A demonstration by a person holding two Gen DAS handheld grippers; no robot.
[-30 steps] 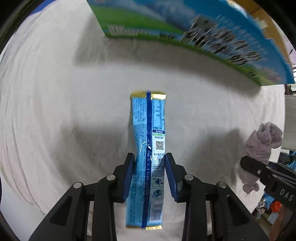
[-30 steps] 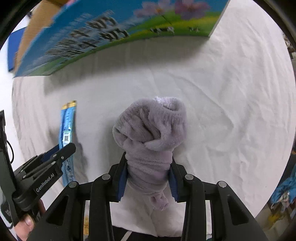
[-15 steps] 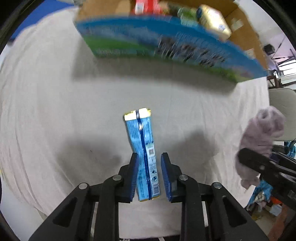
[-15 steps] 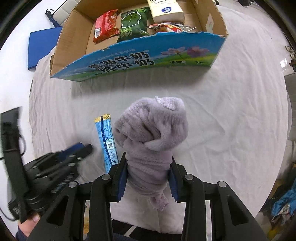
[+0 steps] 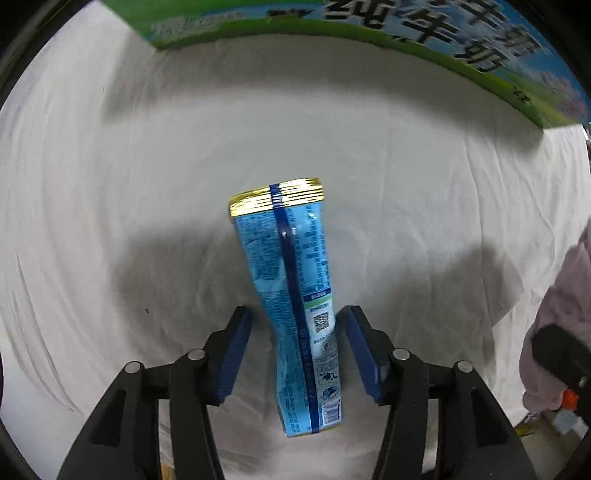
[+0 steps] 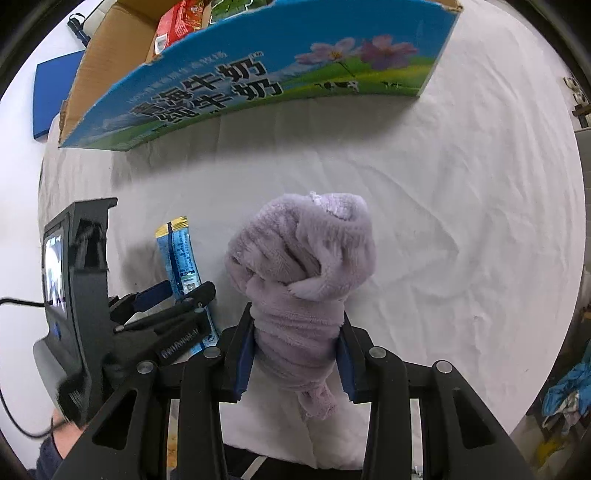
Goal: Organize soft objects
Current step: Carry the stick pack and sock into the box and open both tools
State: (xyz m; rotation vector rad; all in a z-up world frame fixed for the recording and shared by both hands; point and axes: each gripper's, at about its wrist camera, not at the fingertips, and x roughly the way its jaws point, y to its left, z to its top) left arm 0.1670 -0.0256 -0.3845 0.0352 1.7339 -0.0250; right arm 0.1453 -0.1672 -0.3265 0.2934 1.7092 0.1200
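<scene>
A long blue snack packet [image 5: 299, 306] with a gold end lies on the white cloth between the fingers of my left gripper [image 5: 297, 347]. The jaws stand apart and do not touch it. It also shows in the right wrist view [image 6: 181, 262], beside the left gripper [image 6: 173, 295]. My right gripper [image 6: 297, 350] is shut on a rolled lilac fleece sock [image 6: 303, 266] and holds it above the cloth. The sock's edge shows at the far right of the left wrist view [image 5: 561, 302].
An open cardboard box [image 6: 258, 85] with a blue and green printed side stands at the back on the cloth [image 6: 461, 221]. It holds several snack bags [image 6: 177, 26]. A blue mat [image 6: 48, 96] lies at the far left. The table edge is at the right.
My left gripper has opened and let go of the blue packet, which now lies on the cloth. Both grippers came down lower and nearer the box. The right keeps its hold on the sock.
</scene>
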